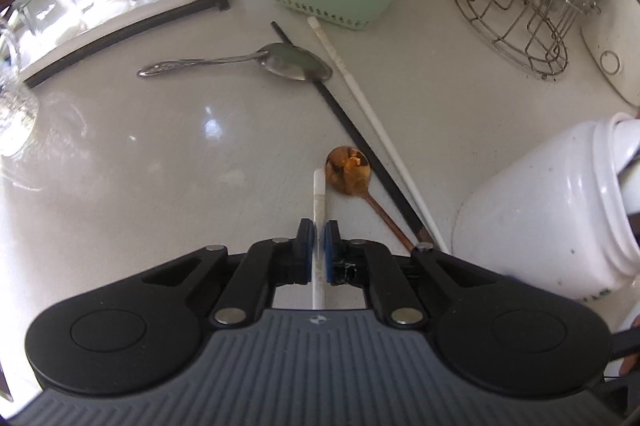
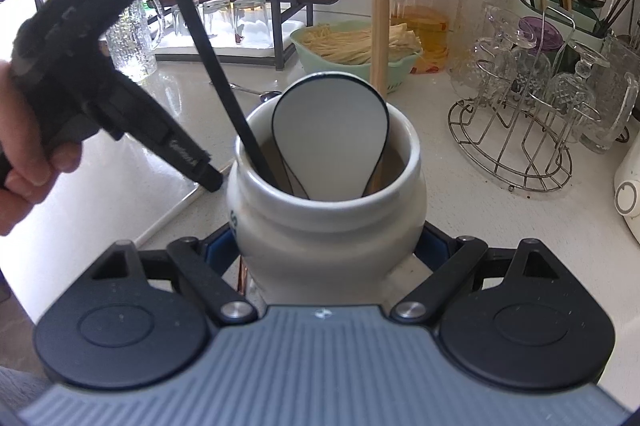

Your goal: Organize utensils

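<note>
Grip: your left gripper (image 1: 319, 246) pinches a white chopstick (image 1: 319, 194) whose tip rests on the counter (image 1: 160, 166).
Jar: your right gripper (image 2: 332, 246) is clamped wide around the white jar (image 2: 326, 222), already holding utensils.
Risk: the thin stick may pivot in the pads; the copper spoon (image 1: 348, 168) lies just beside it.
Room: open counter lies left; the wire rack (image 1: 532, 10) crowds the far right.

Glossy white ceramic jar (image 2: 326, 222), shiny metal spoon (image 1: 240, 62)

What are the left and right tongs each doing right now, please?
Left tongs: closed on the white chopstick.
Right tongs: wide, clamped around the white ceramic jar.
</note>
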{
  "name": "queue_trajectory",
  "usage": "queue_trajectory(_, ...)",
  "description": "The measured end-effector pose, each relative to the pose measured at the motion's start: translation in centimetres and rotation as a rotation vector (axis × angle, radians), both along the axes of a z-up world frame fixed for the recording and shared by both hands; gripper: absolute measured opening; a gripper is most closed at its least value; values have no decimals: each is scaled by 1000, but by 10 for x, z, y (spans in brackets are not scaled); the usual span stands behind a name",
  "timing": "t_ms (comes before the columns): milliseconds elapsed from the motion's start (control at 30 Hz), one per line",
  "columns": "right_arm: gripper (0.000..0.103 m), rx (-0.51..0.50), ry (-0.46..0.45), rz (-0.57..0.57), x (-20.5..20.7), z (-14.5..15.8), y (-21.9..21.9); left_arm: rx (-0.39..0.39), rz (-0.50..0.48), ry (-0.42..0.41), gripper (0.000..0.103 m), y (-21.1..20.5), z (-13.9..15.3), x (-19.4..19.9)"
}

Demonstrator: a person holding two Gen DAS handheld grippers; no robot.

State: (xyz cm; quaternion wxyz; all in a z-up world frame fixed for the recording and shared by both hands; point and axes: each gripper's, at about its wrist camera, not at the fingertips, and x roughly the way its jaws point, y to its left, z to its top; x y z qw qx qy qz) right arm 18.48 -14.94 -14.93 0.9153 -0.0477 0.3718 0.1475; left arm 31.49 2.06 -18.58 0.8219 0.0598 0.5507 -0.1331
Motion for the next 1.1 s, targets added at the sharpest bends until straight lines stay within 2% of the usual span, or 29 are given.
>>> queue_trajectory(267,91,-1,-3,8,-1,0,0,-63,42,-84,6,15,39,-23)
queue_trajectory(667,92,-3,-6,22,-1,-1,0,-222,107,-208,6,34,110,-92)
queue_trajectory(1100,92,-3,-11,68,0,-1,-1,-289,97,-295,6,22,155,-142)
